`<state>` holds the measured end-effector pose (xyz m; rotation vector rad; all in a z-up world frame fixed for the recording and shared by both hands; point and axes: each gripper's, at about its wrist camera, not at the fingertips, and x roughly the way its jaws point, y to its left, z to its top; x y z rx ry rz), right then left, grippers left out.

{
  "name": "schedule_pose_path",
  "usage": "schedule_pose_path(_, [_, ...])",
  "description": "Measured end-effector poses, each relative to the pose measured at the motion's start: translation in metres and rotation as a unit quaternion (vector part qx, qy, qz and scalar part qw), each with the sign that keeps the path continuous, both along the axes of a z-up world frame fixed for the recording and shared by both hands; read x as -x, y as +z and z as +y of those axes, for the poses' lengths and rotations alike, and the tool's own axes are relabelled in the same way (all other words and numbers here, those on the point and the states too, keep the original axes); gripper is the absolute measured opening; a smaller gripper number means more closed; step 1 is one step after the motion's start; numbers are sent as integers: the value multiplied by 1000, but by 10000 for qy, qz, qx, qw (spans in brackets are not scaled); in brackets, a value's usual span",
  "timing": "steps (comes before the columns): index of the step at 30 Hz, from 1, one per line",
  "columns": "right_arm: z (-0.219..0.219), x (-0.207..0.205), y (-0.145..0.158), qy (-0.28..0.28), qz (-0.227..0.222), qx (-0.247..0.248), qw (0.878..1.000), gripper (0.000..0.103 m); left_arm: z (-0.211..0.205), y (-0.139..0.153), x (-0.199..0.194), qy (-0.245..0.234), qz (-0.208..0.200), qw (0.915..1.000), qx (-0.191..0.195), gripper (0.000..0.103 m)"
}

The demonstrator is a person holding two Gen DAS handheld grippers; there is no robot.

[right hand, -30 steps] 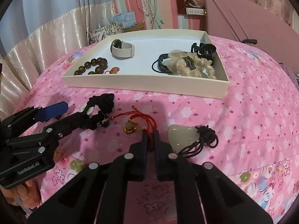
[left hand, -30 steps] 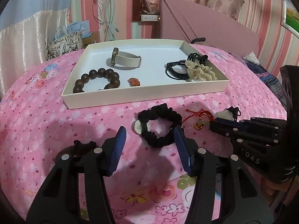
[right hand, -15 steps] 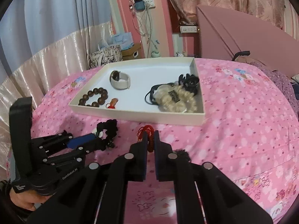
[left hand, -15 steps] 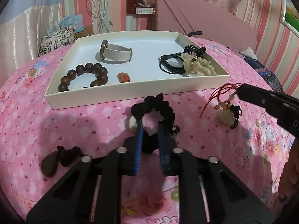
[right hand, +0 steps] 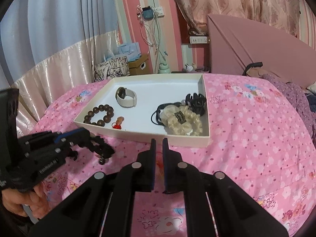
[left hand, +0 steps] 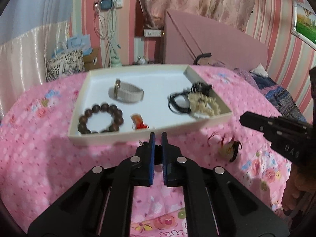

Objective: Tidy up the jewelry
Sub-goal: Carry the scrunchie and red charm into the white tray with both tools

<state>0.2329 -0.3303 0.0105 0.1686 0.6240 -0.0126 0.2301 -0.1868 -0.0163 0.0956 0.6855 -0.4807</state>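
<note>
Left claw (left hand: 157,138) clamped on black scrunchie (right hand: 102,148), lower left of right view, short of tray (right hand: 138,133). Right claw (right hand: 159,144) clamped on red cord; pendant (left hand: 229,150) dangles centre-right, over bed (right hand: 246,138).

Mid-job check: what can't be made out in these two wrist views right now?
- Left wrist view: black bracelet mostly hidden behind the left gripper itself.
- Left wrist view: jade pendant beneath the right gripper is motion-blurred.
- Right wrist view: that pendant is hidden under the shut jaws; only reddish cord shows.
- Left wrist view: tray wall hides wooden beads' near edge.
</note>
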Motion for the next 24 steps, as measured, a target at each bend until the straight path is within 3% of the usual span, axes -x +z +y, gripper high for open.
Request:
schedule_pose_path(15, [-12,-10,45,52,-413,-59,9991,5,31,50,-24,378,-453,9982,138,4])
schedule_pose_path(24, [-35,-25,56,173,-495,-529,9972,6,36,59,-39,445,-464,9978,169,4])
